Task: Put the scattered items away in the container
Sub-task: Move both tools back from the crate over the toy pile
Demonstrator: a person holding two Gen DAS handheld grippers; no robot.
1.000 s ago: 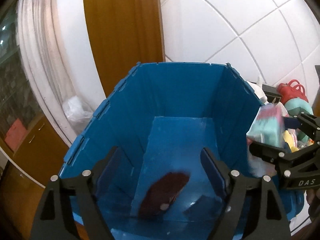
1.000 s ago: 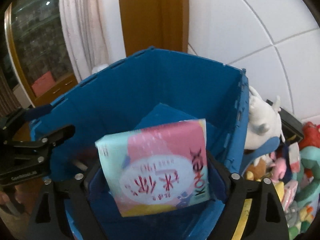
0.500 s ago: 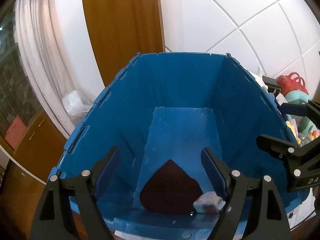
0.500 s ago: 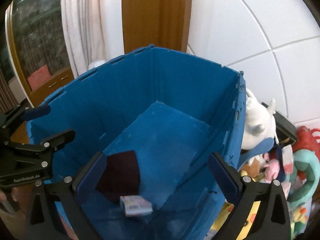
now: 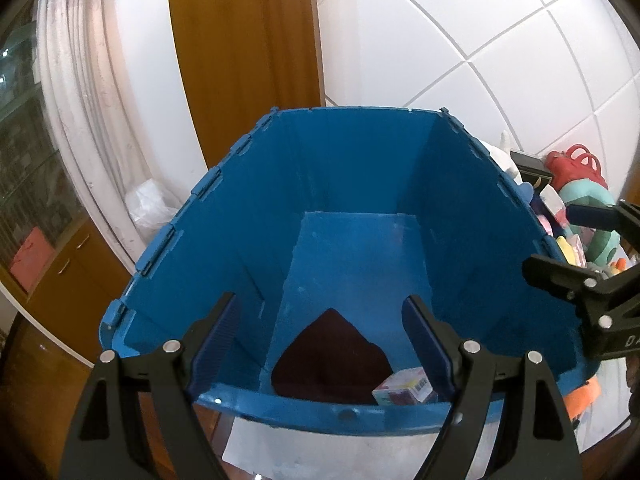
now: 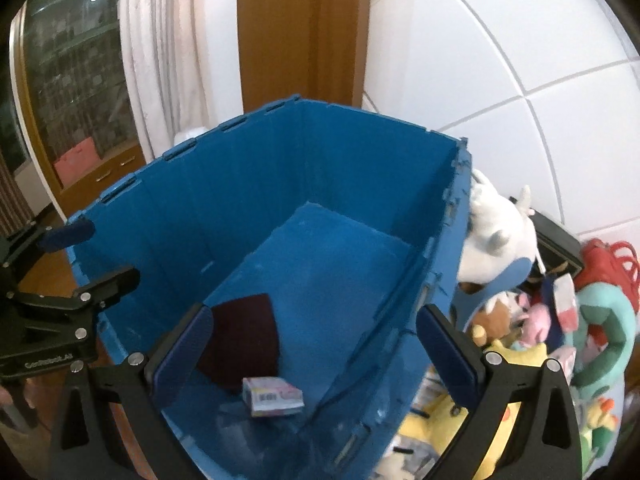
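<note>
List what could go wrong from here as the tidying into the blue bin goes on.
1. The right gripper hangs open over the blue bin, its right finger beyond the right wall; swinging toward the plush toy pile might clip that rim.
2. The left gripper hovers open just over the near rim, and the two grippers sit close, so they may knock together.
3. The tissue pack and dark cloth lie at the near end; later drops may stack there.

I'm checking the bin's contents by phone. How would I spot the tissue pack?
Look into the big blue crate by the white tiled wall. On its floor, at the near end, lies the tissue pack, beside a dark maroon cloth. It is the only pale, boxy thing, pink and white with a barcode.
</note>
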